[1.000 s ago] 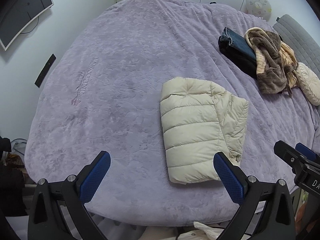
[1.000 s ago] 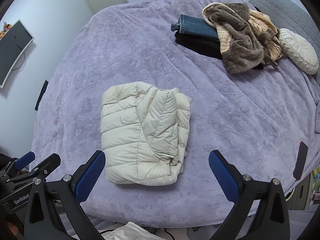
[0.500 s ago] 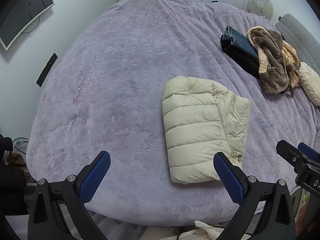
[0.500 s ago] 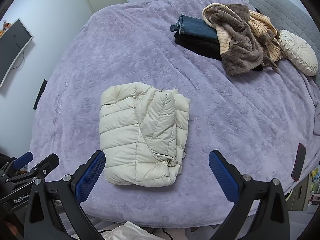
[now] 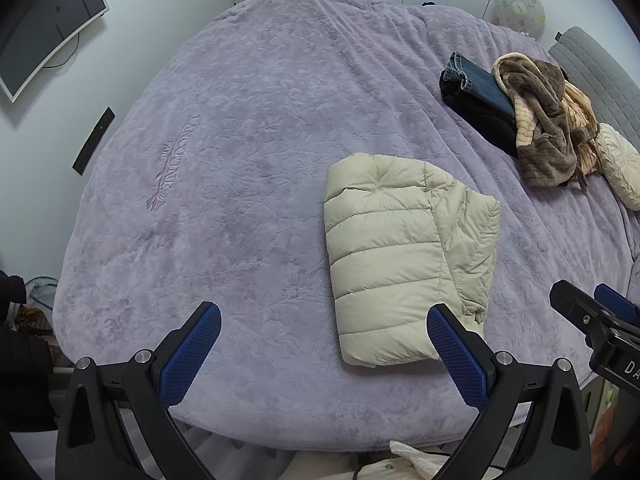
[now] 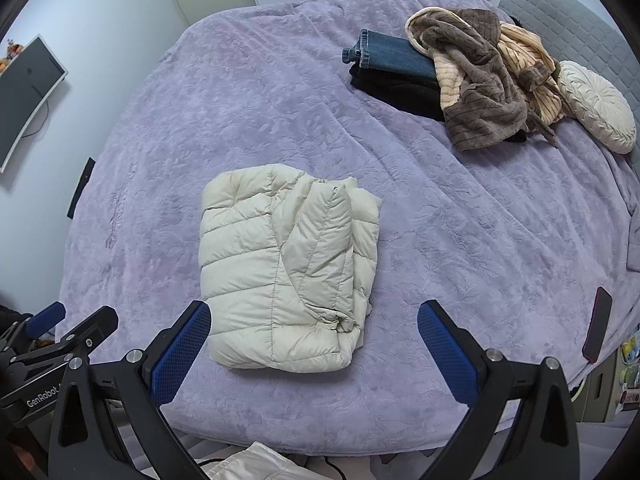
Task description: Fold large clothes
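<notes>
My left tongs [image 5: 324, 344] are wide apart and hold nothing. My right tongs [image 6: 314, 340] are wide apart too. The puffy coat [image 6: 288, 268] lies folded on the purple bed [image 6: 460, 240], just past my tongs. Far behind the coat sits a pile of clothes [image 6: 460, 76], with a round pillow [image 6: 596, 106] beside it.

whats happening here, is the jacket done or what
A person is folding clothes on a purple bed with two handheld grippers. The cream puffer jacket lies folded into a compact bundle. Both the left gripper and right gripper hover open and empty above it. An unfolded brown robe waits on folded jeans.
</notes>
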Tool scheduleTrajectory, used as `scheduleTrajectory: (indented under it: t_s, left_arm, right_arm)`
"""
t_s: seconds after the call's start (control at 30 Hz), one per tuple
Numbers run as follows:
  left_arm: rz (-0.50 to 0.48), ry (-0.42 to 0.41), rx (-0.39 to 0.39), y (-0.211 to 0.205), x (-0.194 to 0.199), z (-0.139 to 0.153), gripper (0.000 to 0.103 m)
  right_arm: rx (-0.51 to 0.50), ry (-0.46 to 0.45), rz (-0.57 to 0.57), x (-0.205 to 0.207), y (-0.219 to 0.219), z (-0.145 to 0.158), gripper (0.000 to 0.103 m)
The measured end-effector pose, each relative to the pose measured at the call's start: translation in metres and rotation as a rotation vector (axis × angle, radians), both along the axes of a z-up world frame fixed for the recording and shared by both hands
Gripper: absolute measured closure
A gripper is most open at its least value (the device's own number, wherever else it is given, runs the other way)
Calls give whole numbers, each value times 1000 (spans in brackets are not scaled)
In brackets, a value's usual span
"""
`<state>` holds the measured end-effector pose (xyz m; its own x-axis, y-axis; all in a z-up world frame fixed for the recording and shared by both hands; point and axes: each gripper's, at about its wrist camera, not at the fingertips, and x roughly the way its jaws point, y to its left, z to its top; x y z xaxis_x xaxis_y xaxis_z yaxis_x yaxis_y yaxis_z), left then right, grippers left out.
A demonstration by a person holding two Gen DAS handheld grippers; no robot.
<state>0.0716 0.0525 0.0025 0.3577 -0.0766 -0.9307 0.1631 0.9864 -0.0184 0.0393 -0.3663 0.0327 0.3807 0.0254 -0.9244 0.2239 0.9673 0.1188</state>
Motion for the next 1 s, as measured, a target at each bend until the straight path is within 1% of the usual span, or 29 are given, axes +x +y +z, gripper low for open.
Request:
scheduleTrajectory:
  t_s: [1.0]
  left_arm:
    - [0,2,1,-1,-3,3,0]
  right_arm:
    - [5,6,1,0,1,-1,0]
